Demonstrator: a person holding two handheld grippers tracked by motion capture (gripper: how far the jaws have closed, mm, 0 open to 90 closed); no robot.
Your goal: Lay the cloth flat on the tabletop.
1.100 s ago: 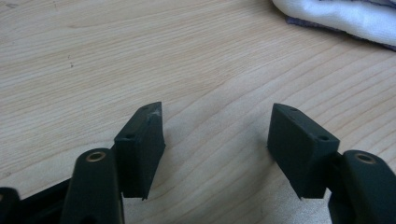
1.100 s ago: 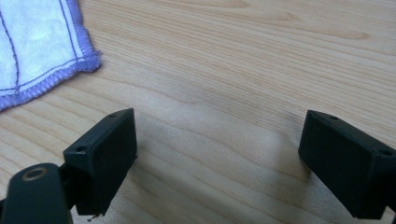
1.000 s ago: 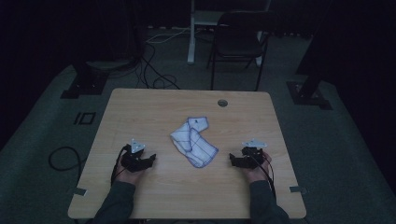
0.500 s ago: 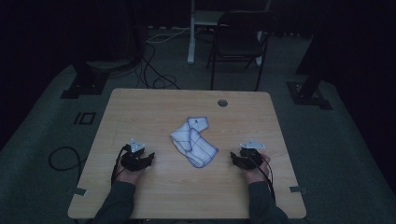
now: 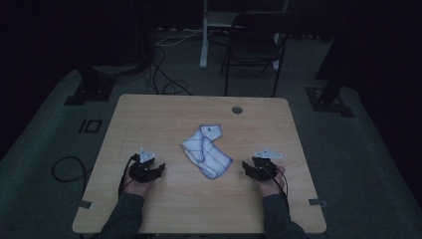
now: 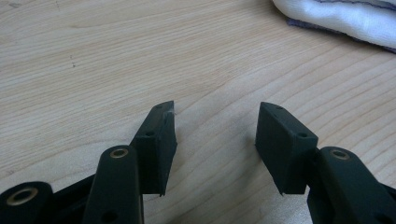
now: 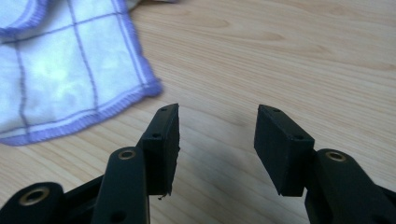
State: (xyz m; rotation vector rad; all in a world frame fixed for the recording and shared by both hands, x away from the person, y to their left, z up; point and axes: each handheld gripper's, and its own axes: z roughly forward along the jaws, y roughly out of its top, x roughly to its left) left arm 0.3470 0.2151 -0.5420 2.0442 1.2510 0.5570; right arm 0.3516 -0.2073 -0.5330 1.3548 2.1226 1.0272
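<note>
— Cloth [image 5: 206, 151] lies crumpled mid-table [image 5: 149, 114], between both tools?
— Yes. Left gripper [image 5: 158, 169] and right gripper [image 5: 246, 166] flank the cloth, jaws spread, empty, positioned to approach its edges.

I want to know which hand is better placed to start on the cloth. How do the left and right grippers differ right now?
The right gripper has the cloth's purple-edged corner just ahead of its jaws; the left gripper sees the cloth only far off at the view's edge. From above, the right gripper sits nearer the cloth than the left gripper. Both are open, empty and low over the table.
</note>
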